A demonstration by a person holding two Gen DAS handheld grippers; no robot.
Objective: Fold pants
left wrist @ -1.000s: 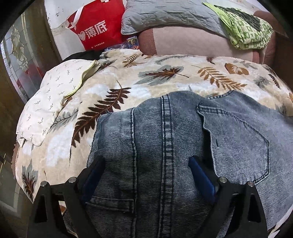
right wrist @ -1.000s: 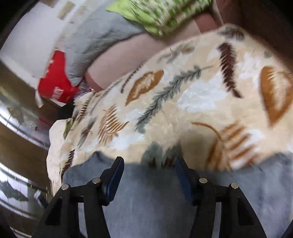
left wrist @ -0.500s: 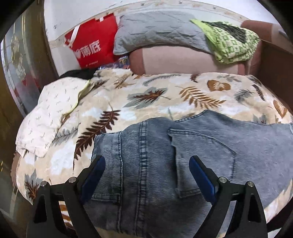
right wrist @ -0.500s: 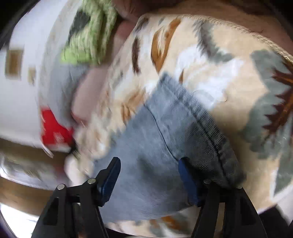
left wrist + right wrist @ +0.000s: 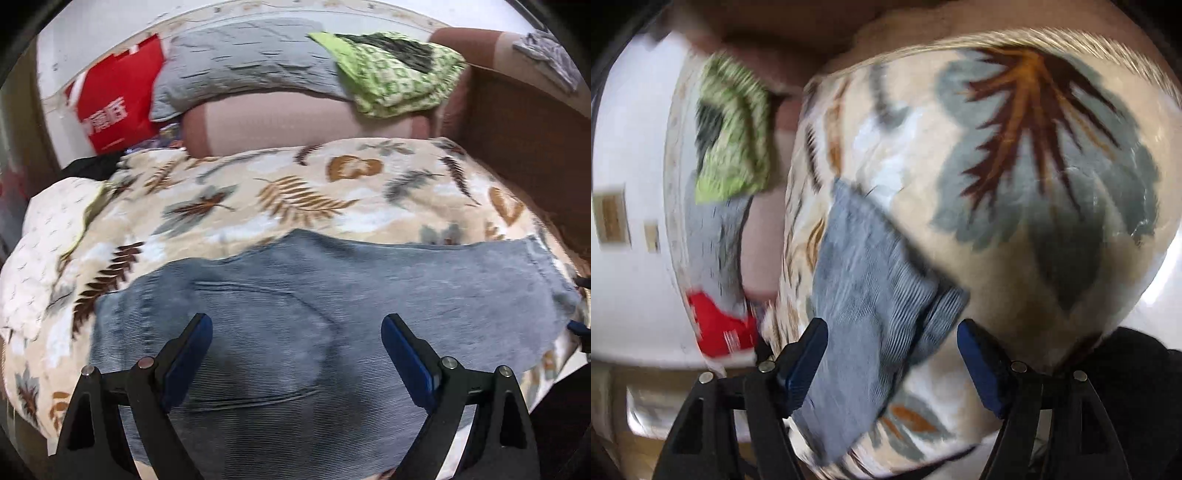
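Two pairs of jaws, both wide and holding nothing: left gripper (image 5: 297, 332) above the seat end of the jeans (image 5: 332, 295), right gripper (image 5: 892, 339) at the hem end, jaws just opened further, denim lying loose between them, ungripped. Spread flat on the leaf-print blanket (image 5: 295, 192) of the bed, long axis across the left view, waist left, hem right. Nearer the hem, so likely first to pinch there: the right.
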